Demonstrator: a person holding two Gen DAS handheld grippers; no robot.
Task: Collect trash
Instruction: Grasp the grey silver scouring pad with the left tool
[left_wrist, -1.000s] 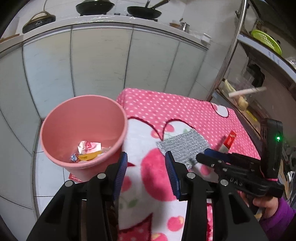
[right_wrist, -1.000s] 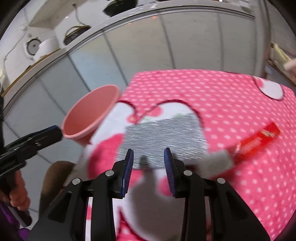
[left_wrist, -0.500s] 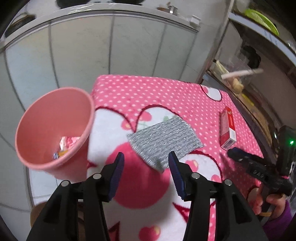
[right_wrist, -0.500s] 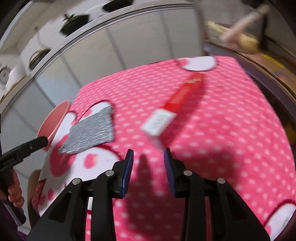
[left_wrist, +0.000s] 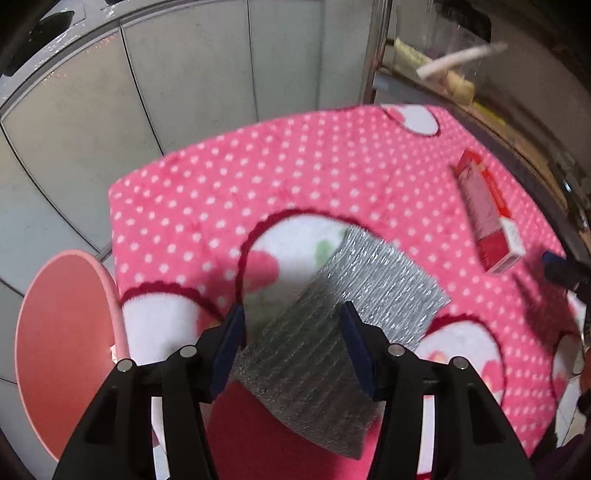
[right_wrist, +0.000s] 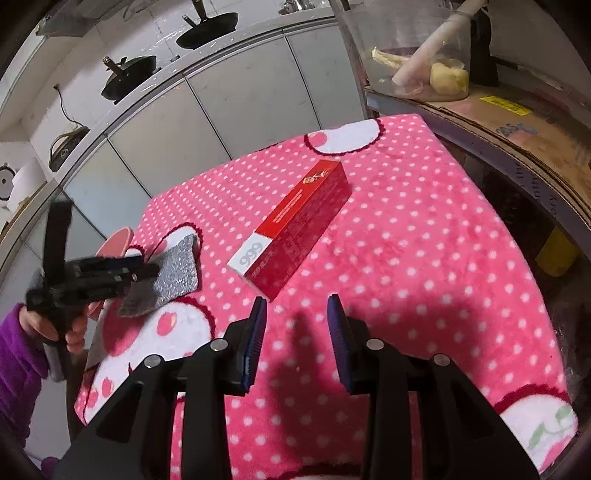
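A silver glittery sheet lies on the pink polka-dot cloth; it also shows in the right wrist view. My left gripper is open with the sheet's near end between its fingers. A red and white box lies on the cloth and shows at the right of the left wrist view. My right gripper is open and empty, just short of the box's white end. A pink bin stands off the cloth's left edge.
White cabinet doors stand behind the table. A shelf with a cardboard sheet and a clear container runs along the right. Pans sit on the counter above.
My left gripper has swung right, from the bin to the silver sheet, which now lies between its fingers. My right gripper has moved right from the sheet toward the red box.
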